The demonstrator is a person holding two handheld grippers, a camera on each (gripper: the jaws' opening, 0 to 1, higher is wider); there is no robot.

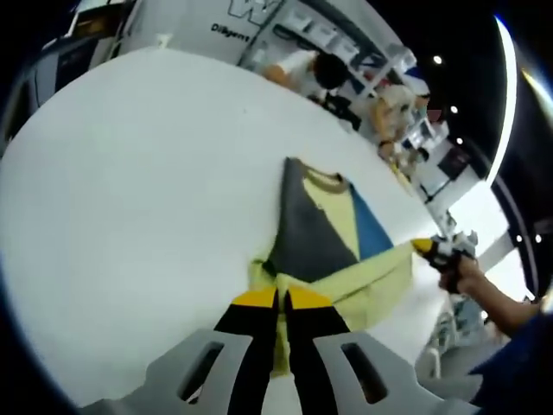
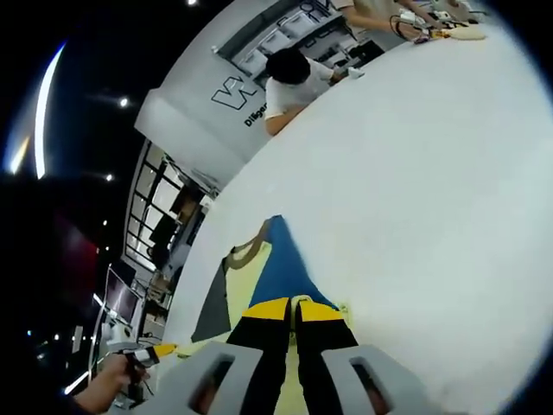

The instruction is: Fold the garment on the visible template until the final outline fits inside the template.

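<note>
The garment (image 1: 333,238) lies flat on the white surface (image 1: 130,199), near the edge closest to the person. In the left gripper view its long axis runs from the collar, at the far end, back to the hem at the left tool (image 1: 281,298); the collar points away from that tool, toward the far side of the surface.

Look: short-sleeved top, pale yellow body, olive-tan ribbed collar, a dark grey panel on one side, a blue panel on the other. The lower part is bunched and folded over, yellow cloth doubled across the hem end. No template outline can be made out on the surface.

Left tool: jaws together, yellow tips closed on the yellow hem end of the garment, cloth running down between the black jaws.

In the right gripper view the garment (image 2: 272,268) runs from the collar at the far end down to the right tool (image 2: 294,307). The blue panel sits directly ahead of that tool's tips, the grey panel on the other side of the collar. Right tool: jaws together, tips on the blue and yellow cloth, yellow cloth showing between the jaws.

Each view also catches the other tool held in a hand (image 1: 462,272) at the garment's side.

Beyond the far edge of the surface, a person (image 2: 289,82) in a white top leans over it.
</note>
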